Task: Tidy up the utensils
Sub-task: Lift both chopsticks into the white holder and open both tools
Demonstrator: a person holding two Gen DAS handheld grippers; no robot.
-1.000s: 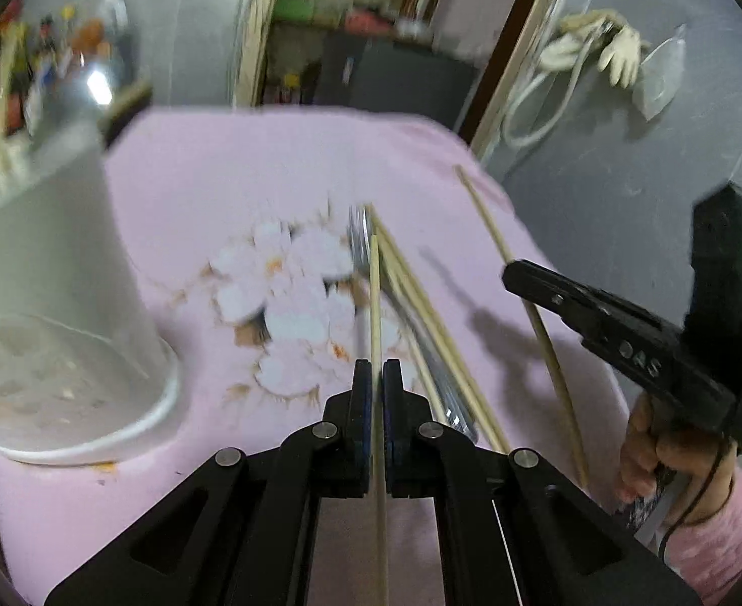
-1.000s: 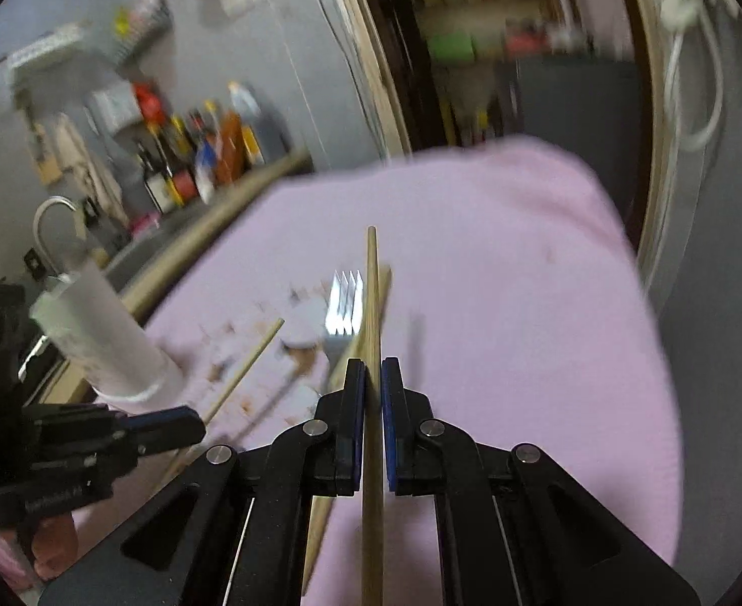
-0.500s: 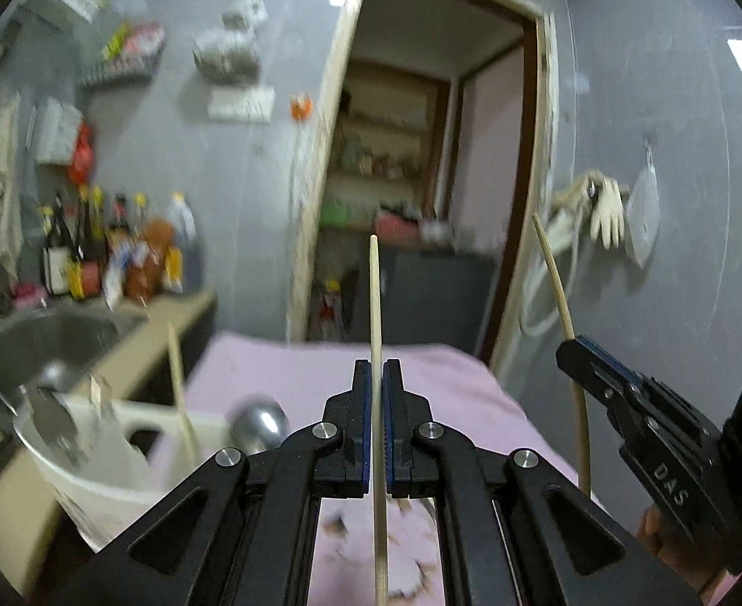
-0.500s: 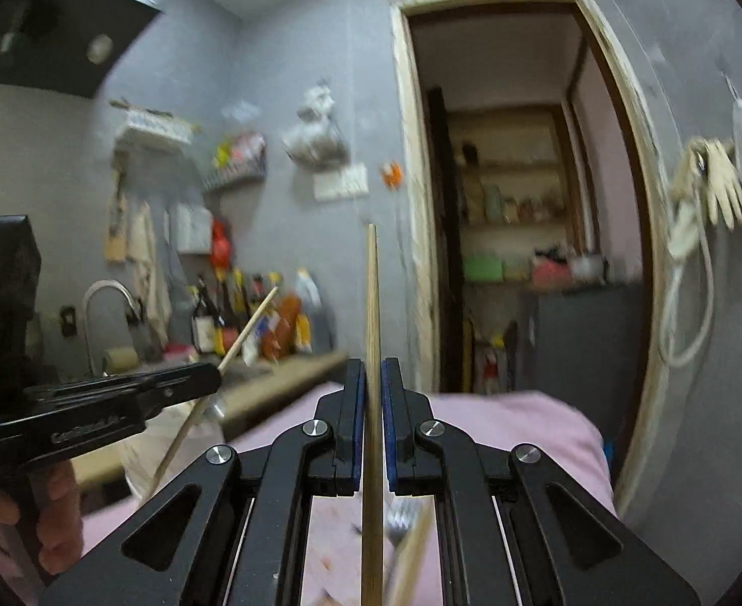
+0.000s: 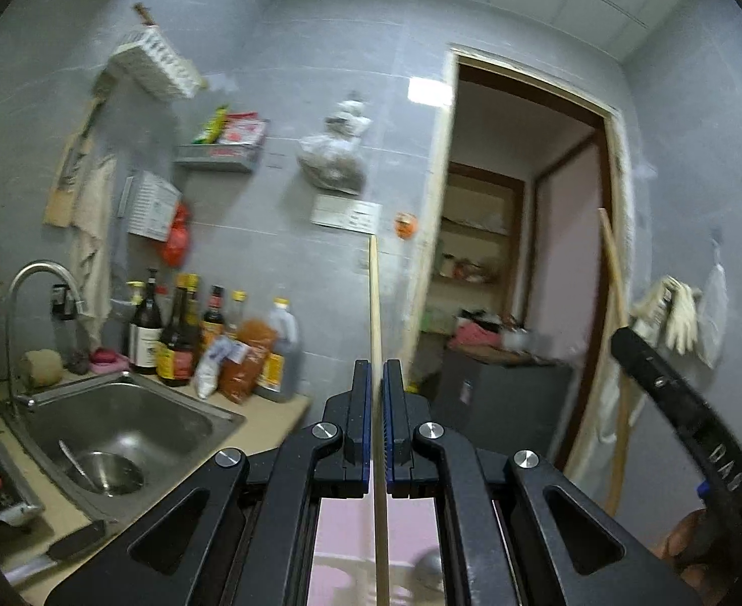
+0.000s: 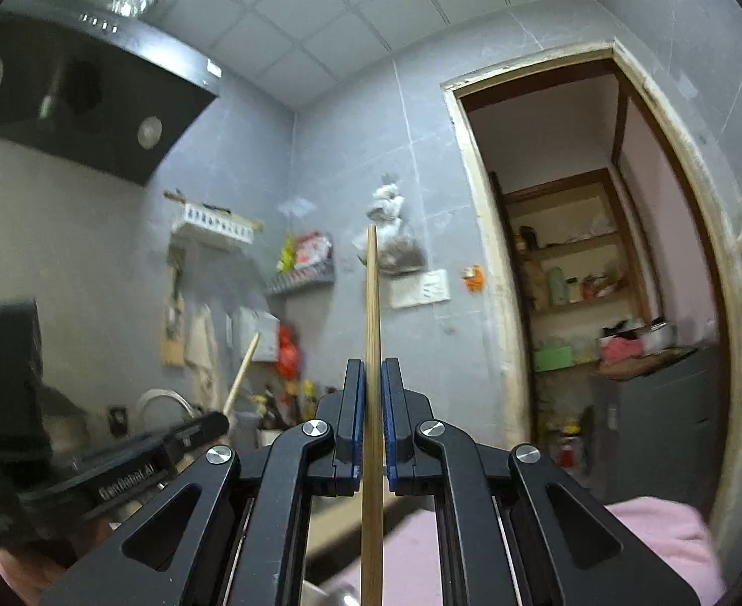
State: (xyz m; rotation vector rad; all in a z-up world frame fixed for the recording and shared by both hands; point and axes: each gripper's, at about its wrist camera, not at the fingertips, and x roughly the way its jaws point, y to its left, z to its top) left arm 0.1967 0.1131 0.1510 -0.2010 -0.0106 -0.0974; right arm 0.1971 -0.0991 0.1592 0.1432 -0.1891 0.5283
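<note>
My left gripper (image 5: 377, 371) is shut on a pale wooden chopstick (image 5: 375, 298) that sticks up past its fingertips, pointing at the kitchen wall. My right gripper (image 6: 373, 368) is shut on a darker wooden chopstick (image 6: 372, 298) in the same way. Each shows in the other's view: the right gripper (image 5: 638, 353) with its chopstick (image 5: 613, 283) at the right, the left gripper (image 6: 214, 421) with its chopstick (image 6: 242, 368) at the left. The pink tablecloth (image 5: 351, 530) lies below. Through the left gripper's frame I see a shiny spoon bowl (image 5: 429, 565).
A steel sink (image 5: 118, 429) with a tap (image 5: 33, 272) sits at the left, with sauce bottles (image 5: 194, 338) along the counter. A knife (image 5: 53, 555) lies on the counter edge. An open doorway (image 5: 522, 262) is ahead right. A range hood (image 6: 68, 91) hangs upper left.
Both grippers have risen off the table and tipped up to about level, each still shut on its chopstick. The views swung from the pink cloth and white cup to the kitchen wall.
</note>
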